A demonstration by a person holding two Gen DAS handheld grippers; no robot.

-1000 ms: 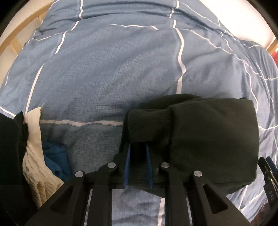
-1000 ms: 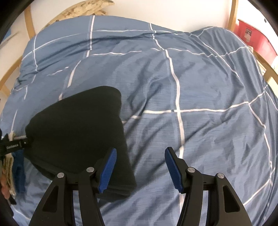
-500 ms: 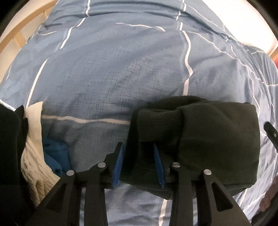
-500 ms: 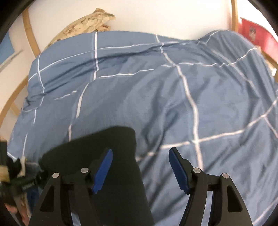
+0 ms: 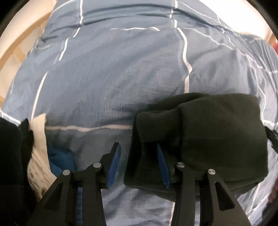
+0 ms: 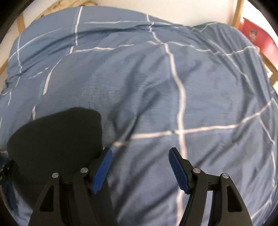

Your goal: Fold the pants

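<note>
The dark pants (image 5: 213, 139) lie folded into a thick bundle on the blue checked duvet (image 5: 121, 78). A ribbed cuff faces my left gripper (image 5: 138, 160). The left gripper is open, its blue pads spread, and the bundle's near left edge lies between them, not pinched. In the right wrist view the pants (image 6: 55, 139) lie at lower left. My right gripper (image 6: 140, 166) is open and empty above the duvet (image 6: 173, 87), just right of the bundle.
A pile of other clothes lies at the left in the left wrist view: a cream knit (image 5: 38, 156), a blue garment (image 5: 60, 160) and a black one (image 5: 10, 156). A wooden bed frame (image 6: 238, 13) and a red box (image 6: 260, 40) stand at the far right.
My left gripper has opened and let go of the pants' cuff, and the bundle rests on the duvet. My right gripper has stayed open and shifted beside the bundle.
</note>
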